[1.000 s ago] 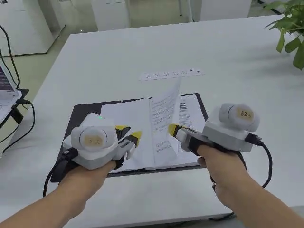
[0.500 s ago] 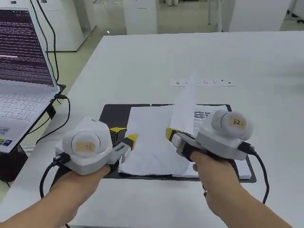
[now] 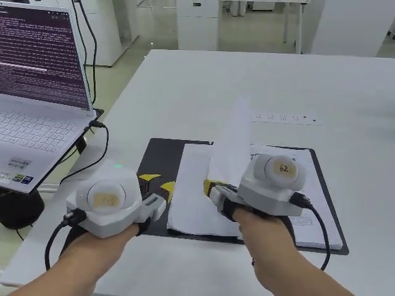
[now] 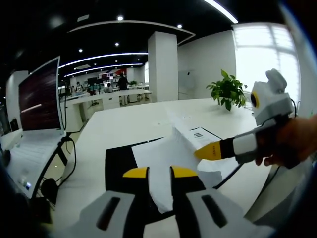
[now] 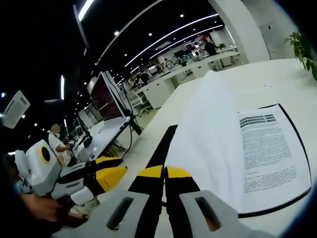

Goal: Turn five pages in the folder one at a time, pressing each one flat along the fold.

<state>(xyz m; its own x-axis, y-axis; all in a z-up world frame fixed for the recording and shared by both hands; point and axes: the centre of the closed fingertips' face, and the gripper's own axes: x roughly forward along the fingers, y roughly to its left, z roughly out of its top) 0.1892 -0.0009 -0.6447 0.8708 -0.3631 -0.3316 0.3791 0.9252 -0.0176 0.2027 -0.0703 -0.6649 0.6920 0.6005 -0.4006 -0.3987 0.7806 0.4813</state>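
Your folder (image 3: 151,161) lies open and flat on the white bench (image 3: 203,80). Its near edge runs close to the bench's front edge, just ahead of your hands. Past its far edge the bench top is broad and smooth up to a power strip (image 3: 287,118) that lies parallel to the folder. There is more open top to the right of the cover's rim.

Your right claw (image 3: 211,187) is clenched on the lower edge of one page (image 3: 229,148). That page stands up near the fold, leans left and curls at the top. Your left claw (image 3: 158,183) is released, jaws a little apart, and hovers where the black left cover meets the left-hand sheets (image 3: 188,194). The two claws are near each other but apart, with those sheets between them.

On your left a laptop (image 3: 37,92) stands open just beside the bench's left edge, its screen lit with lines of text. A dark cable (image 3: 106,145) droops along that edge, near the folder's left corner. In the left gripper view a leafy plant (image 4: 227,89) sits at the bench's far side, well apart from the work.

The cover is thin, matte and black. The sheets are limp white paper, and the printed sheet (image 3: 324,206) on the right carries dense small text. Both claws have yellow tips on pale grey bodies.
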